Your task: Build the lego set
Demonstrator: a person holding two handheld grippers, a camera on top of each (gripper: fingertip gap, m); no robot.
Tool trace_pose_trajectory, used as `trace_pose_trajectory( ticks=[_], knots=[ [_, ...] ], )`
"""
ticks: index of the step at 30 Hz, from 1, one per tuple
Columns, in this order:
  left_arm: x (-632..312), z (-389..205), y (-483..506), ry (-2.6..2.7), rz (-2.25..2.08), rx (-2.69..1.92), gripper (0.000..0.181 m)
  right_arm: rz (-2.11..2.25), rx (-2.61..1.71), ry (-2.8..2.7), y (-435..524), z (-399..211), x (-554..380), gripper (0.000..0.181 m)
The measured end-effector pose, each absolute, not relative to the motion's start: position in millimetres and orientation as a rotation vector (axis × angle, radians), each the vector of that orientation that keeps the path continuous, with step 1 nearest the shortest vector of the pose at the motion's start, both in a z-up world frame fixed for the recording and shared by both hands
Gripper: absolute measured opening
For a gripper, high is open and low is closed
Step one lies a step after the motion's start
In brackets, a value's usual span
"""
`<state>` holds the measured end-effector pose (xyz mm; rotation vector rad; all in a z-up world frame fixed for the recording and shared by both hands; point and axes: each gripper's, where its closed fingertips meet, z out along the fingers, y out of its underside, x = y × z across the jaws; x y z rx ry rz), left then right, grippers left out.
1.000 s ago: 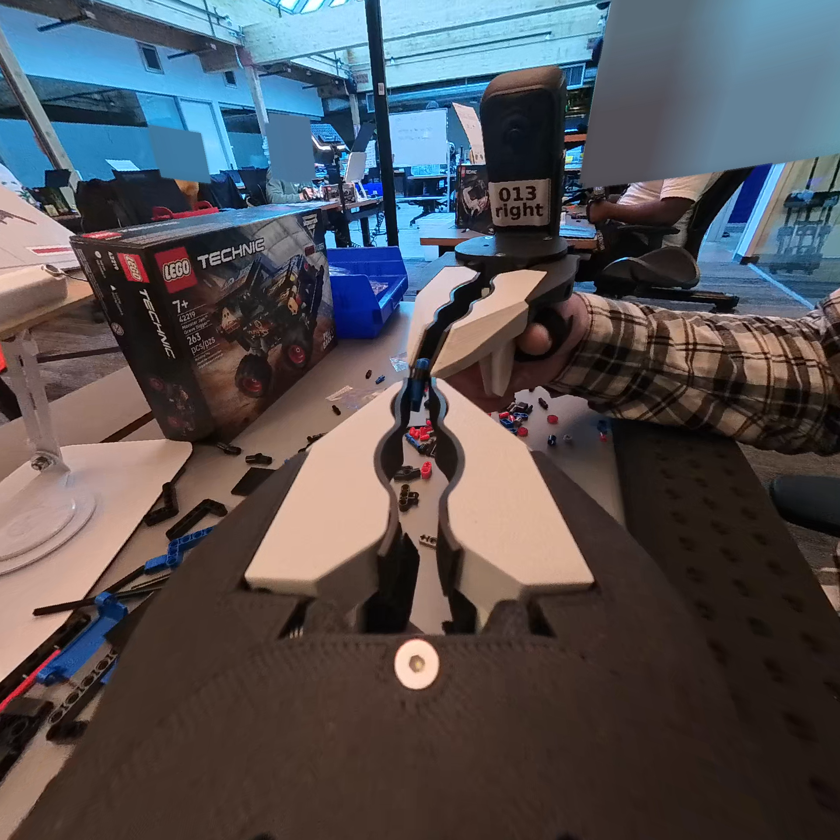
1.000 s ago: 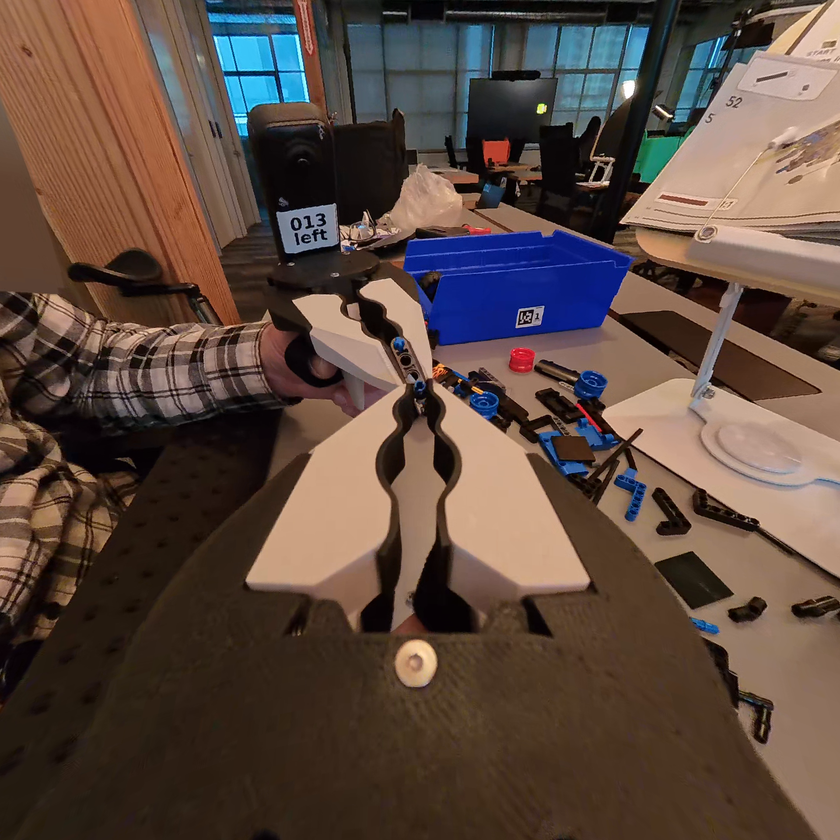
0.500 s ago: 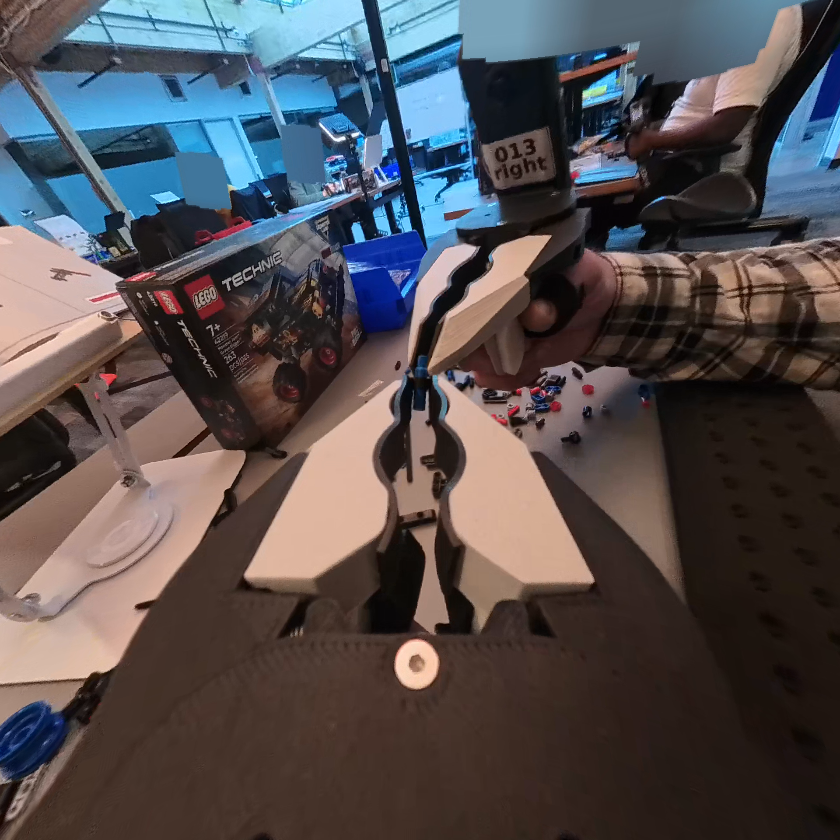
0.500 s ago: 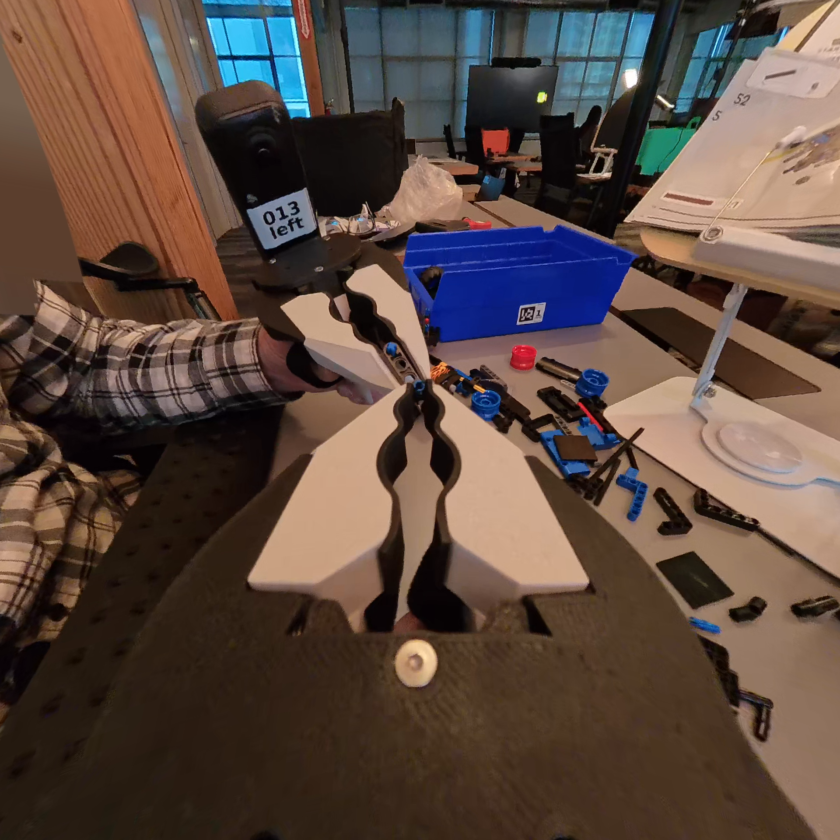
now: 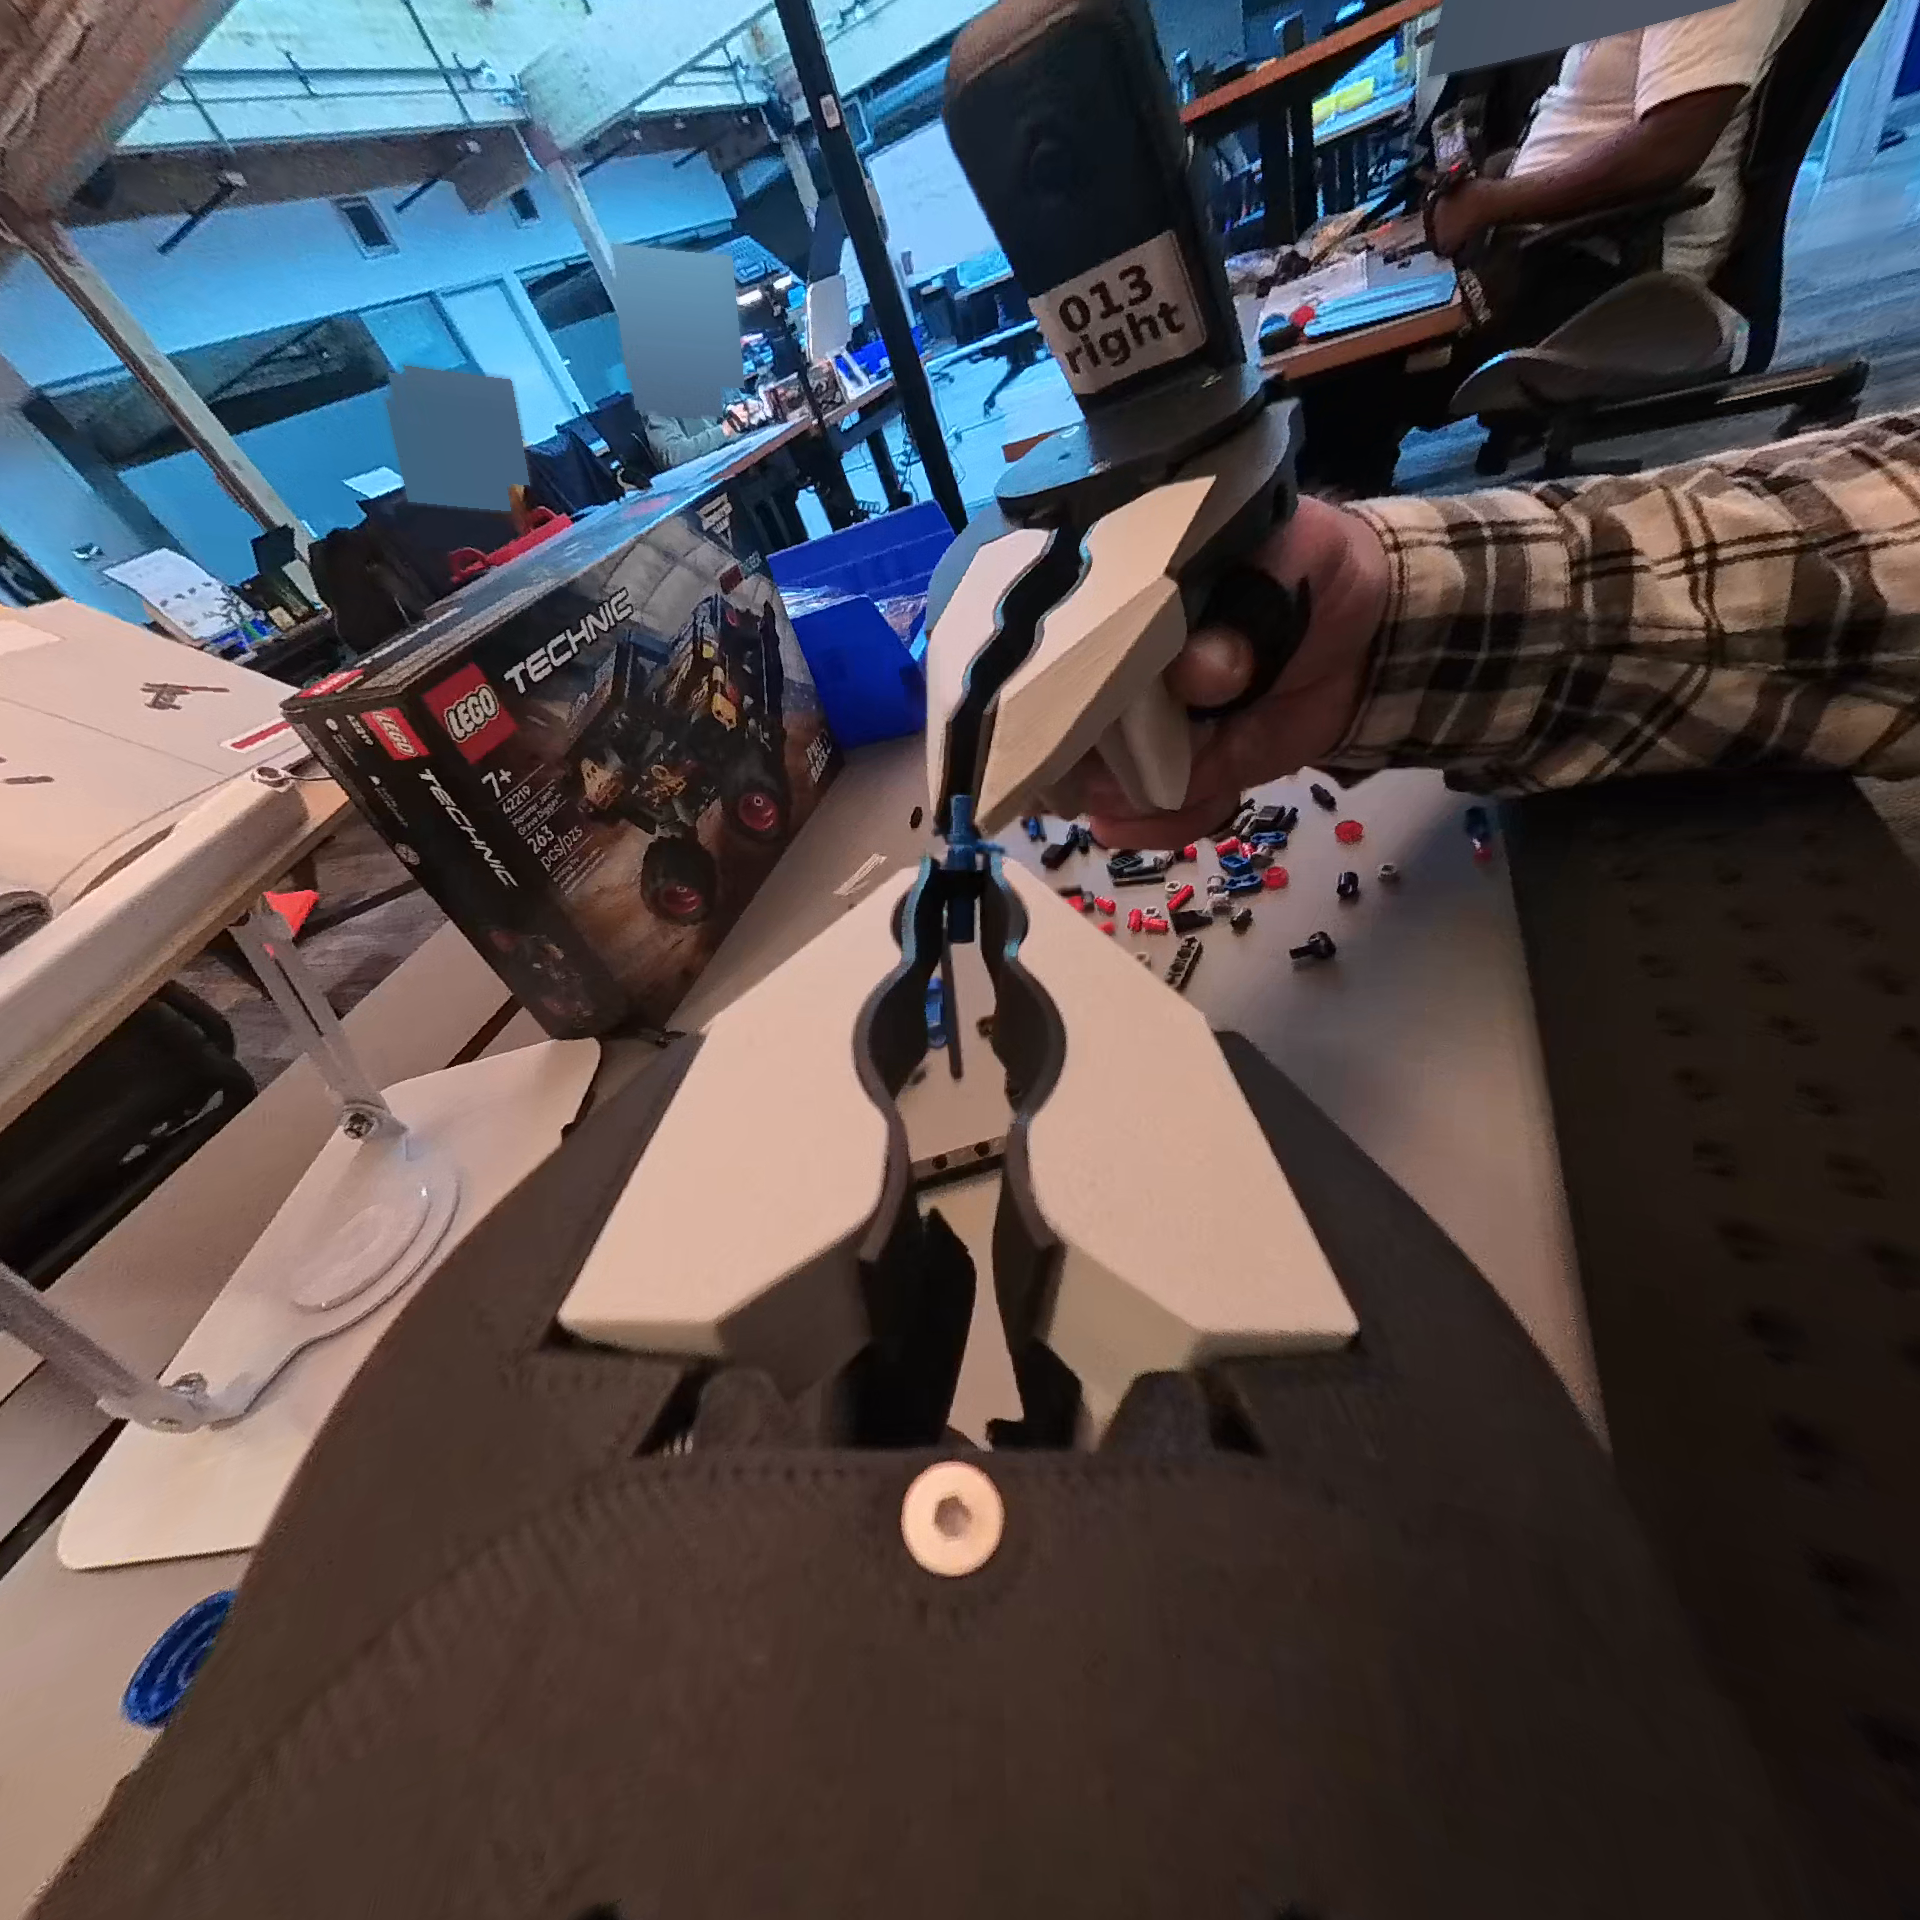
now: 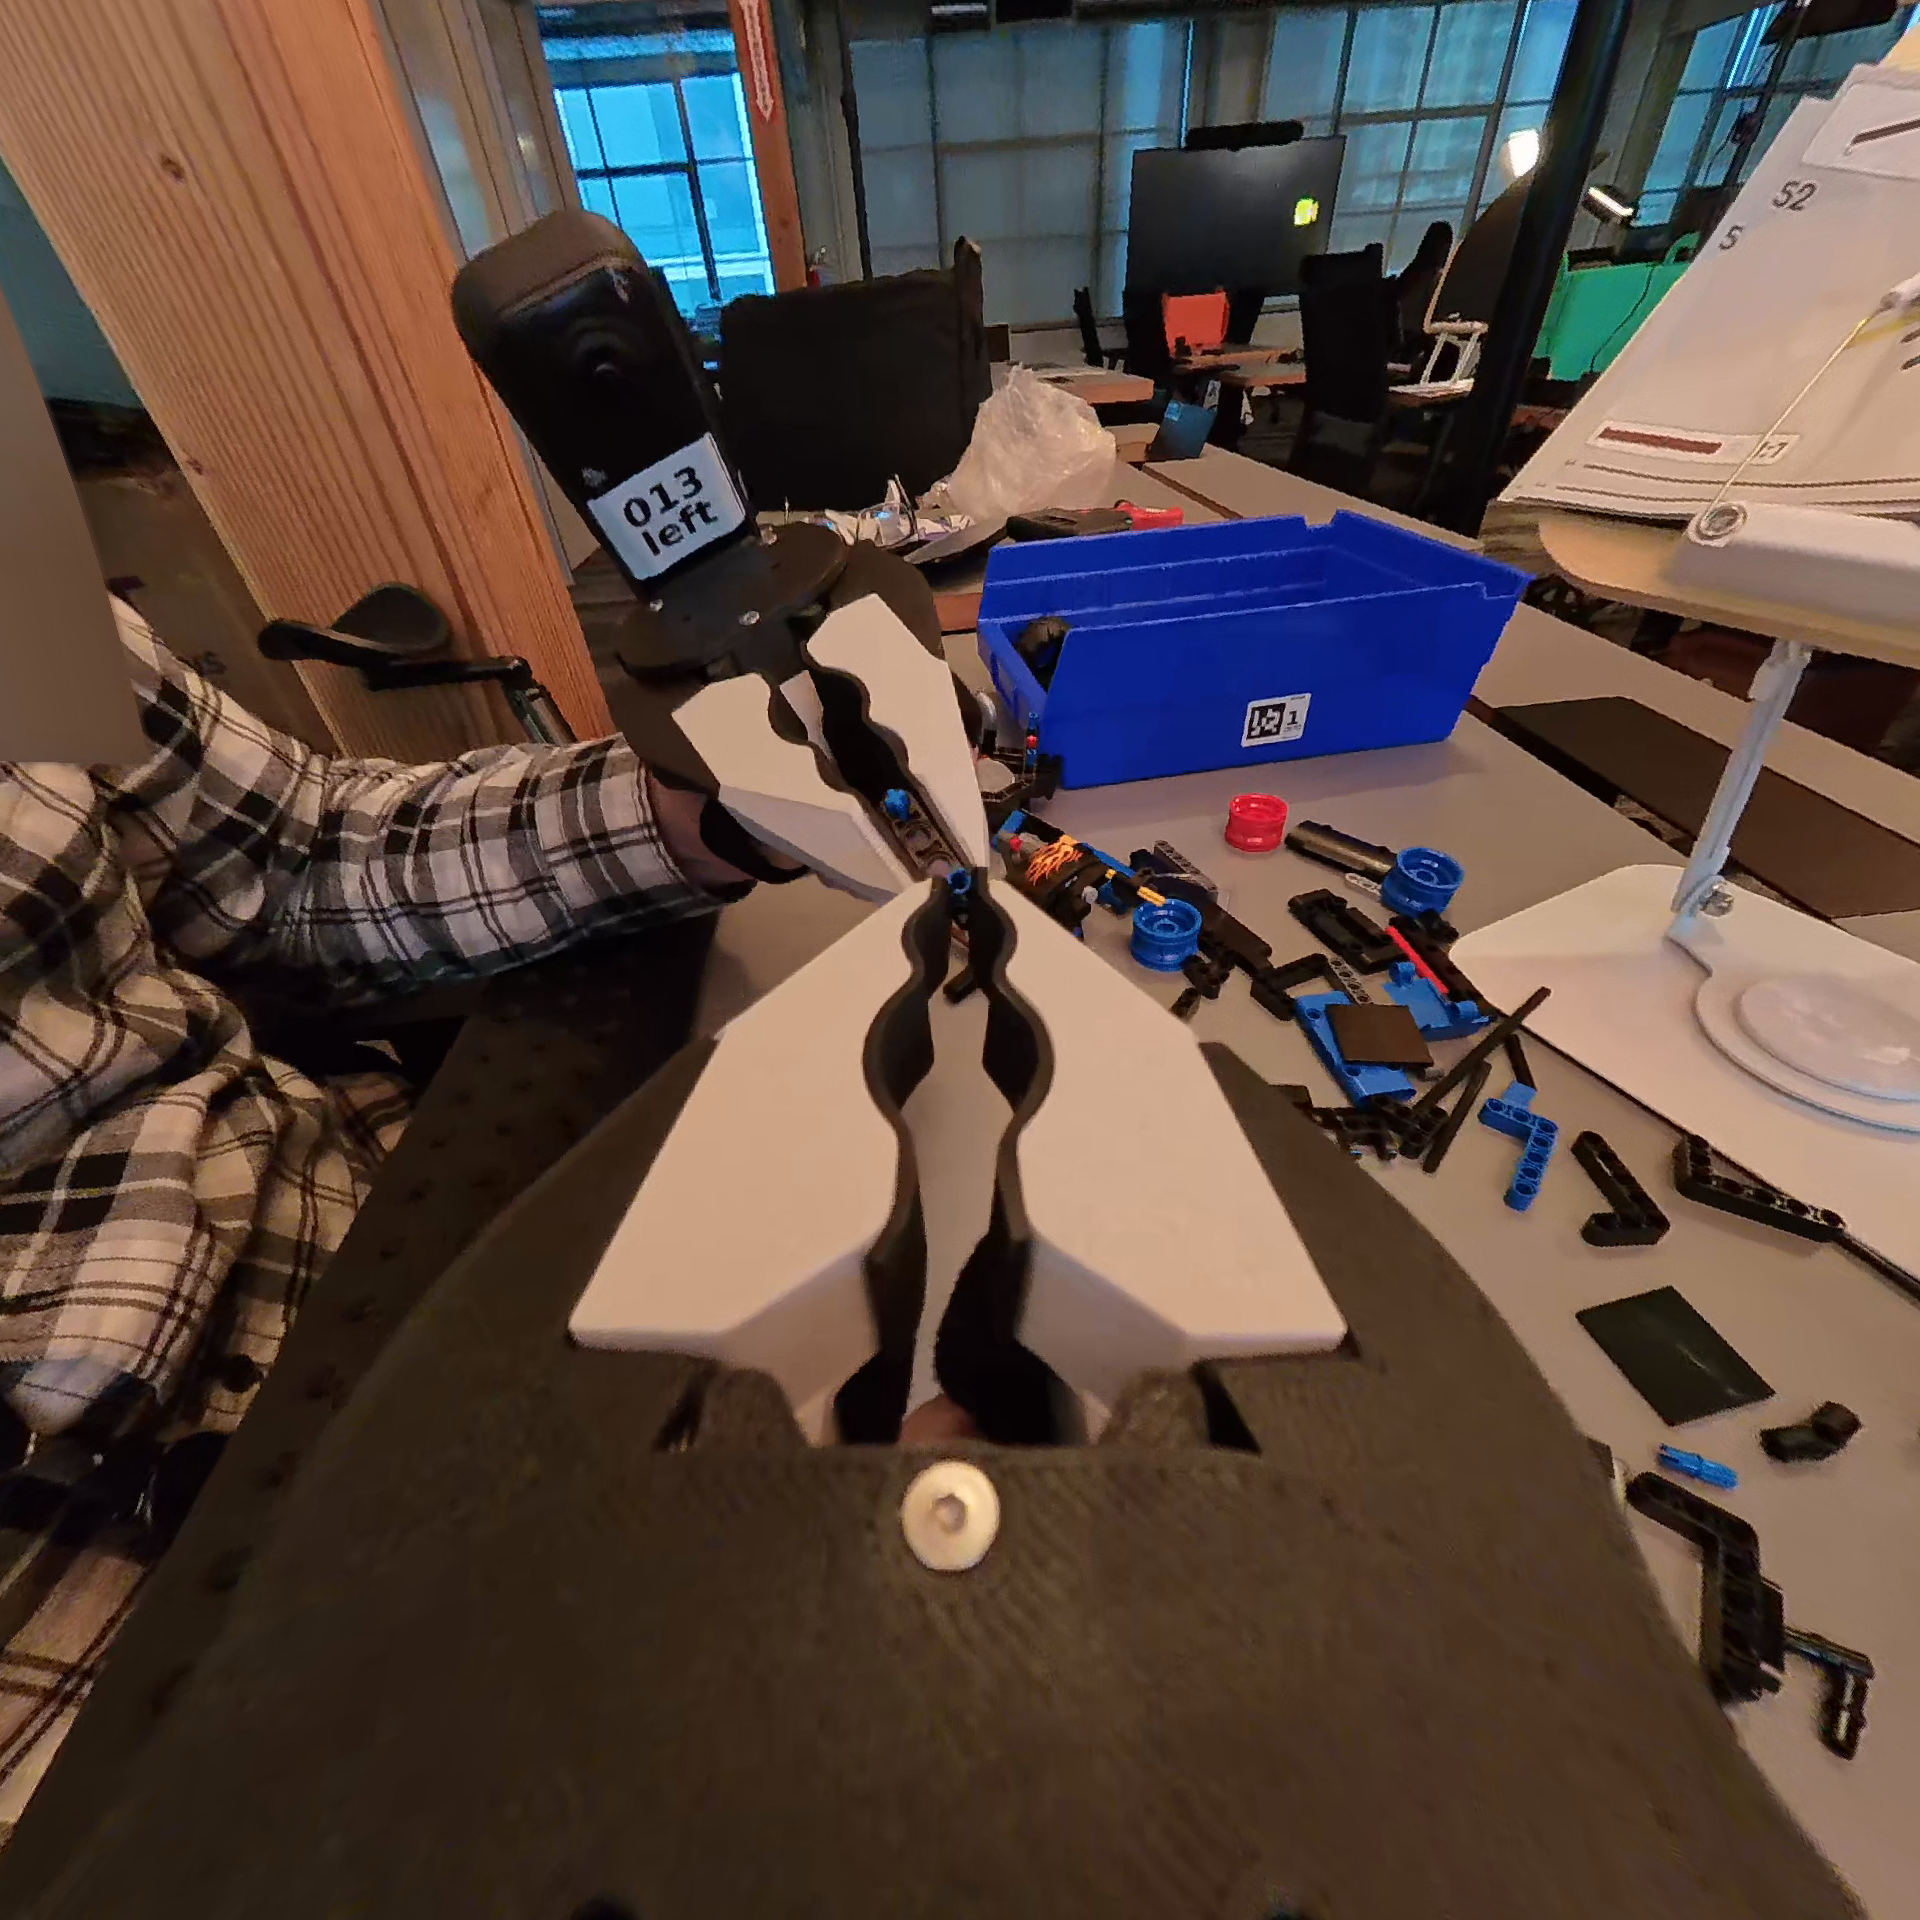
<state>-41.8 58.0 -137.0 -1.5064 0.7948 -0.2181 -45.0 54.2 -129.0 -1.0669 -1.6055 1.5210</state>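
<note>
Overhead, timber beams; grey table (image 6: 1455,790) strewn with loose pieces (image 6: 1351,977).

You're seeing a white printed label (image 5: 1122,317) sitting on the black camera housing (image 5: 1060,135); I'm not quoting wording. Printing is covering the set box (image 5: 582,769), a coded sticker (image 6: 1276,719) is marking the blue bin (image 6: 1143,665), and numbers are showing on the booklet (image 6: 1766,343).

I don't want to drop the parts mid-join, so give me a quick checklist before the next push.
1. Left gripper shut on the black beam: ok.
2. Right gripper shut on the blue pin: ok.
3. Both fingertips meet above the table: ok.
4. Pin lined up with a beam hole: cannot tell.
5. Pin fully seated: cannot tell.
6. Loose pieces away from the join: ok.
</note>
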Motion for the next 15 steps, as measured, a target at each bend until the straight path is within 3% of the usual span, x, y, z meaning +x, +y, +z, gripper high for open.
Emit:
trace_pose_trajectory(
  ticks=[5,15],
  knots=[
    [-46,-146,61,0.823,-0.129,-1.533,0.004,1.448,-1.092,-1.613,57,-135,-49,0.007],
    [-46,-147,62,0.861,-0.048,-1.52,0.004,1.384,-1.081,-1.64,57,-142,-52,0.001]
  ],
)
